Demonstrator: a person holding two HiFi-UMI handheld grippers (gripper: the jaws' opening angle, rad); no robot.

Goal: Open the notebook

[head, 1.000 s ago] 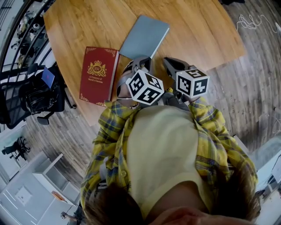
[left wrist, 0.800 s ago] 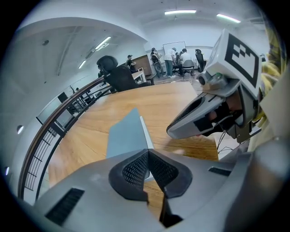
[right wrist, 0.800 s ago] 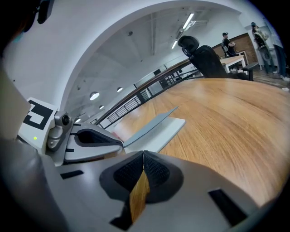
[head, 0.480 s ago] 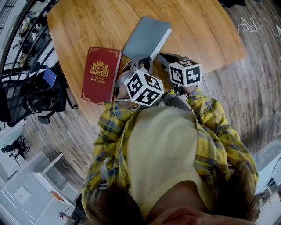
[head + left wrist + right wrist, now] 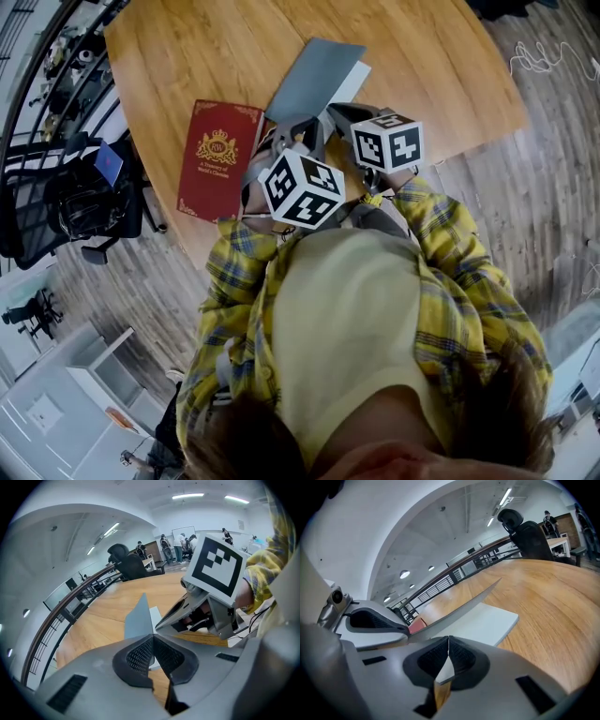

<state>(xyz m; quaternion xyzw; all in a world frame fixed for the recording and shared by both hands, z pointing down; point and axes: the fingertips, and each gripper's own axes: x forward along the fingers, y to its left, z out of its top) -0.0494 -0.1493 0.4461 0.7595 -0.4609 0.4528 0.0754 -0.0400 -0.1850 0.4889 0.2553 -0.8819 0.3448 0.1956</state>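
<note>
Your left gripper (image 5: 153,639) had its jaws closed on the lifted grey cover of the notebook (image 5: 138,619). Your right gripper (image 5: 448,639) had its jaws pressed together, just beside the white page. The notebook lay on the tabletop (image 5: 187,56), near a red book (image 5: 217,159).

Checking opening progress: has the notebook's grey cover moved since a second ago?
Yes. The grey cover has lifted off the white page, swinging toward the red book, which lies unmoved.
</note>
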